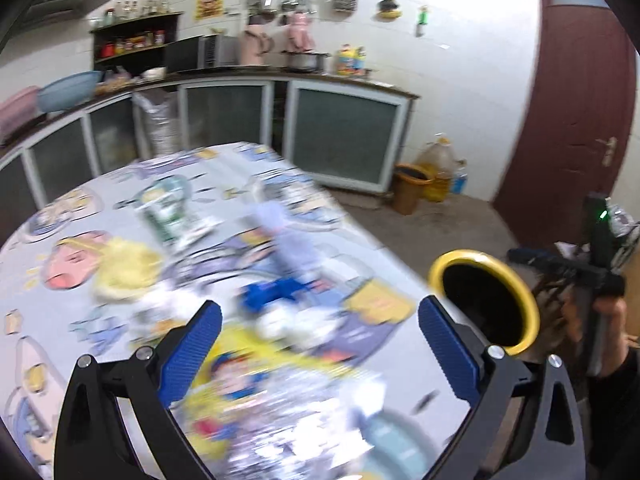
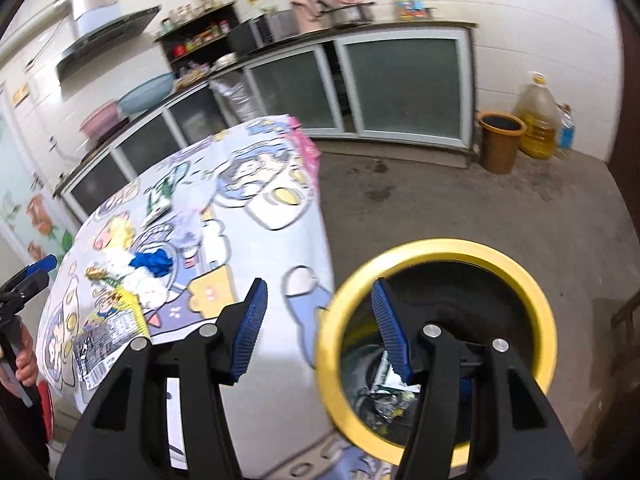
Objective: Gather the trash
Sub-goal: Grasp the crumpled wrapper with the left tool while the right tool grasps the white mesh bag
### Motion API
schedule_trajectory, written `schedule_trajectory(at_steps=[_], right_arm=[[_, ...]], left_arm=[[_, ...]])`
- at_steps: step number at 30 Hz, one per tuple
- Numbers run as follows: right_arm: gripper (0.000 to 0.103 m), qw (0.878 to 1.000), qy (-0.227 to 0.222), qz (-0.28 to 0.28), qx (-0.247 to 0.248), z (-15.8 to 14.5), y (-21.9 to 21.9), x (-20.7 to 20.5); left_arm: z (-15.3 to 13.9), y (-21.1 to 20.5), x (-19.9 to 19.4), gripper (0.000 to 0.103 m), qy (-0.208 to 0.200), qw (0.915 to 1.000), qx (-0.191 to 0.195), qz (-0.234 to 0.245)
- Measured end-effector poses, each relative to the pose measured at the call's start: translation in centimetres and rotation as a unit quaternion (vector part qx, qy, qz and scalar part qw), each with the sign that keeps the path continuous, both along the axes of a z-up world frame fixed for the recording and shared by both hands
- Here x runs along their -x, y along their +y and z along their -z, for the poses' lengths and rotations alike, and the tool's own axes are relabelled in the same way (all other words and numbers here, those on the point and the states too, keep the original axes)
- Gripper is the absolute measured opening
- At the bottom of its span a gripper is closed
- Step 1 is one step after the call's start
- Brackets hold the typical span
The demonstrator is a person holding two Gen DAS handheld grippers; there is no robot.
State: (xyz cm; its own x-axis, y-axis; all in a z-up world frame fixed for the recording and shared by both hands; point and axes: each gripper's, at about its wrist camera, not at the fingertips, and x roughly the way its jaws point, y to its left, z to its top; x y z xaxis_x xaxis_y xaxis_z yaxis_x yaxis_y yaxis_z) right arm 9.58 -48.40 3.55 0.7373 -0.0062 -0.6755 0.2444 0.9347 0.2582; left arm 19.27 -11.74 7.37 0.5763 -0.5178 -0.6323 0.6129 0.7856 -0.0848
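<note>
A tiled kitchen with glass-fronted cupboards runs along the back wall, and in front of it stands a bench [image 2: 276, 360] under a cartoon-print cloth.

In the left wrist view, much blurred, the trash lies across the middle of the frame. At centre left is a crumpled yellow paper [image 1: 128, 266], above it a green-and-white wrapper [image 1: 170, 220], and at the centre a blue scrap [image 1: 276, 294] beside some white crumpled tissue [image 1: 280, 326]. A printed foil packet [image 1: 280, 412] fills the lower centre, between the fingers. The left gripper [image 1: 320, 354] has its fingers spread wide and released, with nothing clasped. At the right of that frame the yellow-rimmed bin [image 1: 520, 300] stands off the bench edge, and beyond it is the hand holding the other tool.

In the right wrist view the same litter sits at centre left: the blue scrap [image 2: 154, 262] and the tissue [image 2: 148, 286] close together, and the foil packet [image 2: 108, 338] toward the lower left. The right gripper [image 2: 320, 332] is released and holds nothing. Its left finger hangs over the cloth, and its right finger is over the mouth of the bin [image 2: 440, 252] at lower right. Some wrappers already lie in the bottom of the bin.

Judging by this, the remaining trash lies ahead of and beneath the left gripper, and well off to the left of the right one, so the left hand is the nearer. The foil packet's long axis cannot be told through the blur.
</note>
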Motion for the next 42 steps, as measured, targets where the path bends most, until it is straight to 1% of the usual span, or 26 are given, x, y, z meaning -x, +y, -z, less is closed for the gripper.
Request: schedule_trajectory(at_steps=[4,8,11,13,14,16,18,23,29,32,35,38,39,40,42], right_arm=[[0.052,0.999,0.010,-0.043,0.004,0.2,3.0,-3.1],[0.053,0.996,0.020,-0.086,-0.004,0.5,6.0,-6.8],[0.054,0.992,0.030,-0.124,-0.004,0.8,8.9,-10.7],[0.059,0.990,0.034,-0.138,-0.001,1.0,10.2,-12.6],[0.059,0.989,0.035,-0.146,-0.004,1.1,10.9,-13.6],[0.060,0.986,0.045,-0.161,-0.010,1.5,12.1,-16.1],[0.060,0.985,0.051,-0.166,-0.003,1.7,12.8,-18.0],[0.060,0.981,0.072,-0.178,-0.002,2.5,14.6,-22.5],[0.060,0.978,0.094,-0.186,0.017,4.1,15.6,-25.7],[0.060,0.976,0.107,-0.187,0.018,5.2,15.9,-26.9],[0.060,0.975,0.116,-0.187,0.019,6.1,16.0,-27.9],[0.060,0.974,0.125,-0.189,0.015,6.9,16.0,-28.7],[0.057,0.973,0.129,-0.191,0.012,7.2,16.0,-29.0],[0.047,0.973,0.131,-0.191,0.012,7.3,16.1,-29.1],[0.034,0.973,0.135,-0.188,0.008,7.6,15.9,-29.2]], left_arm=[[1.1,4.4,-1.3,0.095,-0.003,0.9994,-0.024,-0.024],[2.0,7.2,-2.8,0.095,-0.001,0.9993,-0.027,-0.025],[2.7,8.4,-4.3,0.095,0.011,0.9996,-0.023,-0.013],[3.3,8.4,-5.2,0.095,0.013,0.9994,-0.030,-0.012],[3.6,8.2,-5.7,0.095,0.016,0.9993,-0.032,-0.012],[4.3,8.0,-7.2,0.095,0.029,0.9990,-0.031,-0.010],[4.9,7.8,-8.4,0.095,0.046,0.9986,-0.026,-0.007],[6.0,6.7,-10.1,0.095,0.066,0.9975,-0.027,-0.001],[7.3,6.4,-11.3,0.095,0.089,0.9958,-0.019,-0.011],[7.7,6.3,-11.8,0.094,0.098,0.9950,-0.016,-0.014],[8.3,6.1,-12.4,0.086,0.109,0.9937,-0.019,-0.019],[8.8,5.7,-12.9,0.071,0.115,0.9928,-0.028,-0.019],[9.1,5.4,-13.1,0.060,0.120,0.9922,-0.031,-0.018],[9.1,5.4,-13.3,0.049,0.122,0.9918,-0.031,-0.021],[9.1,5.6,-13.6,0.037,0.128,0.9911,-0.025,-0.027]])
